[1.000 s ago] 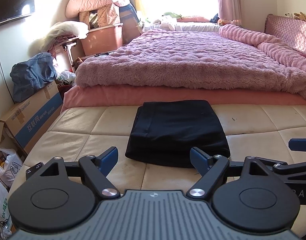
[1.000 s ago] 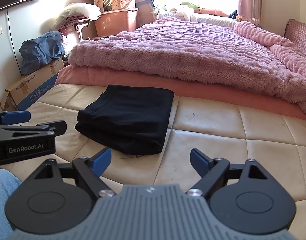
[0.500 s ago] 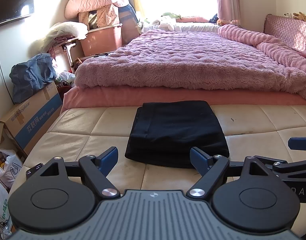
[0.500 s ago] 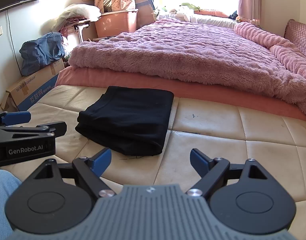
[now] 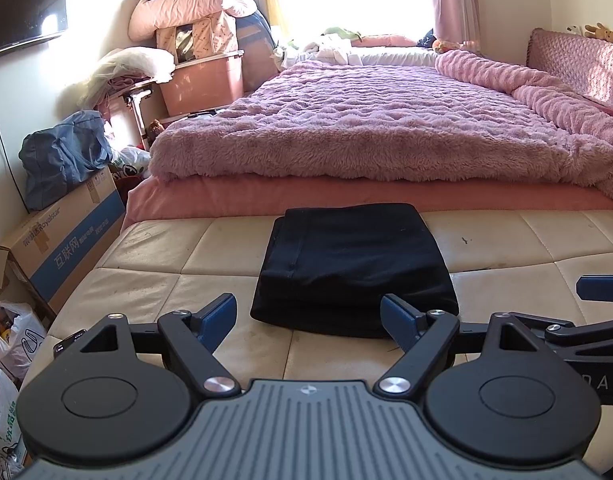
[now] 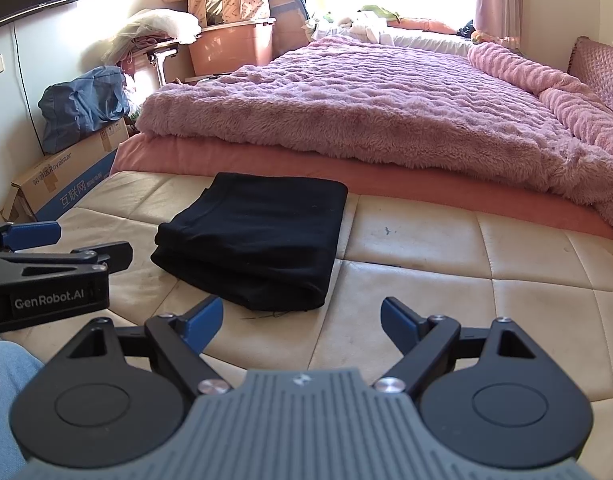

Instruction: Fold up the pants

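Observation:
The black pants point(image 5: 354, 264) lie folded into a neat rectangle on the cream quilted bench point(image 5: 178, 248). They also show in the right wrist view point(image 6: 254, 236), left of centre. My left gripper point(image 5: 308, 316) is open and empty, held just short of the pants' near edge. My right gripper point(image 6: 302, 318) is open and empty, to the right of the pants' near corner. The left gripper's body point(image 6: 46, 280) shows at the left edge of the right wrist view.
A bed with a fluffy purple blanket point(image 5: 366, 128) and pink sheet point(image 5: 346, 196) lies behind the bench. A cardboard box point(image 5: 62, 248), a blue bag point(image 5: 62, 156), storage bins and plastic bags point(image 5: 6, 360) crowd the left side. A phone point(image 5: 68, 342) lies at the bench's left edge.
Both grippers stay open and almost still. The views shift only slightly; the pants have not moved.

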Tool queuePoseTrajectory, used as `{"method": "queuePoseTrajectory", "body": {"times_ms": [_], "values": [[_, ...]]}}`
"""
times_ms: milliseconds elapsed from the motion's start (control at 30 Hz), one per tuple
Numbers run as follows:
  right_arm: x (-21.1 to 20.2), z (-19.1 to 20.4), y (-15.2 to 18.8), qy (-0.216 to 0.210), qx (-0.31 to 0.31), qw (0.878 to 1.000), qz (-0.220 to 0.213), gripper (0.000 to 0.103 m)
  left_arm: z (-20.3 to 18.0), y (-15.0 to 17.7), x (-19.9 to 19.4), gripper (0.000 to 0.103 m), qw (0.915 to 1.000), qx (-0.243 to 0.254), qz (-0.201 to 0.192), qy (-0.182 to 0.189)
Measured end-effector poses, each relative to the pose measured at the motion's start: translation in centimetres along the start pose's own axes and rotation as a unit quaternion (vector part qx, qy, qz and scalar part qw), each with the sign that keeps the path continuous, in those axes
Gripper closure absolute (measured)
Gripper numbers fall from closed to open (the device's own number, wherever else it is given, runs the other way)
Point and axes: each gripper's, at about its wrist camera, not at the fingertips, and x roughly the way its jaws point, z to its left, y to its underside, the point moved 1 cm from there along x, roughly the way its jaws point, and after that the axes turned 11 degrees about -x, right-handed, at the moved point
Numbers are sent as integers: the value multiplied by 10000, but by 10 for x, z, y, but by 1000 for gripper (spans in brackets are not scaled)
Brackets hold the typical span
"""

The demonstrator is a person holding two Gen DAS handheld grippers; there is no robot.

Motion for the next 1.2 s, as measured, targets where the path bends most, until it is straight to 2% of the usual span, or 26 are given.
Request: {"method": "queuePoseTrajectory", "body": {"times_ms": [867, 1200], "values": [[0, 1, 0, 15, 49, 10000, 7, 21, 0, -1, -2, 8, 10000, 14, -9, -2], [0, 2, 0, 16, 71, 10000, 17, 21, -2, -2, -6, 8, 9998, 115, -141, -49]]}}
